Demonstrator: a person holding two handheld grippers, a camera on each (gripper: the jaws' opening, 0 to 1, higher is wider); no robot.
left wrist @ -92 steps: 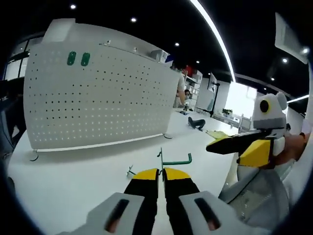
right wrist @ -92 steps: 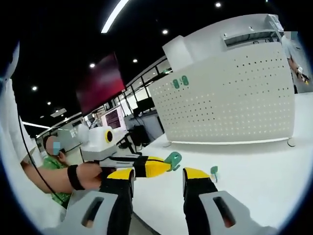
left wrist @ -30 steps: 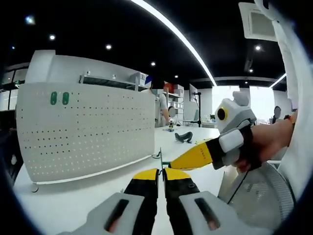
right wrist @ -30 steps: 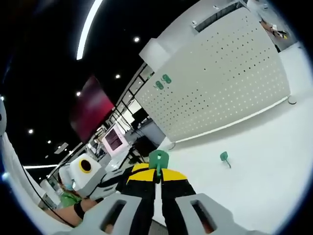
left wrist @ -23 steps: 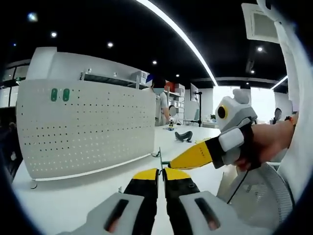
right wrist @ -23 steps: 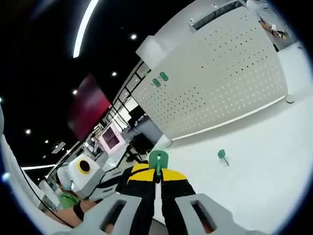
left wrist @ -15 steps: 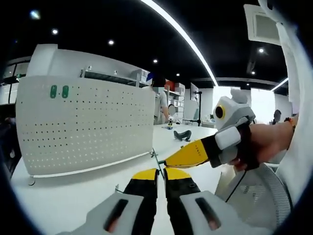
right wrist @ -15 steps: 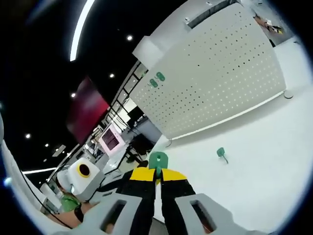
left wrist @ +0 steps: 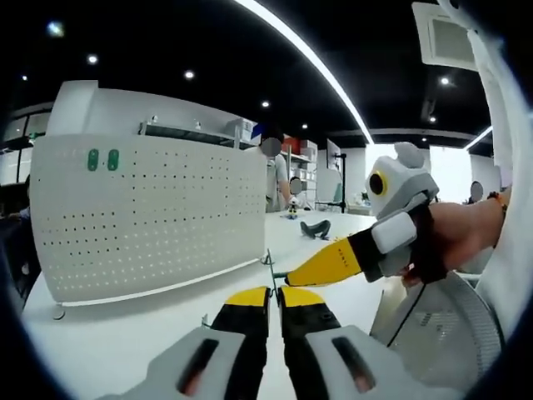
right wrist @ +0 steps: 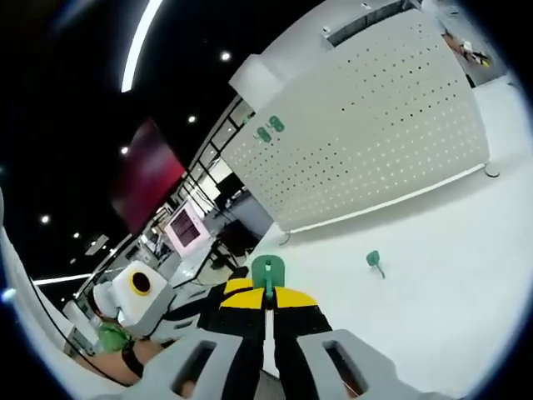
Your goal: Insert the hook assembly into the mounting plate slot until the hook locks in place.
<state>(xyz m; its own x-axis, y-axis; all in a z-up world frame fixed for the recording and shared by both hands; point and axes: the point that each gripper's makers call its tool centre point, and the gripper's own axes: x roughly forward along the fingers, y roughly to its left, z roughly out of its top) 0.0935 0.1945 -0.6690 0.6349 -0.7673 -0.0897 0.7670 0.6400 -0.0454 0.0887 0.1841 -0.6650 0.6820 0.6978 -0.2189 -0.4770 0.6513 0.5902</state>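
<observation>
In the left gripper view, the left gripper (left wrist: pixel 274 293) was clenched on a thin metal wire hook (left wrist: pixel 271 268) held above the white bench (left wrist: pixel 125 333). The right gripper (left wrist: pixel 287 275) reached in from the right, its yellow tips meeting that wire. In the right gripper view, the right gripper's jaws were pinched on the hook's green plastic base (right wrist: pixel 268 271). A second green-based hook (right wrist: pixel 373 261) lay on the bench, near the white pegboard (right wrist: pixel 375 133), which stood upright toward the far edge.
</observation>
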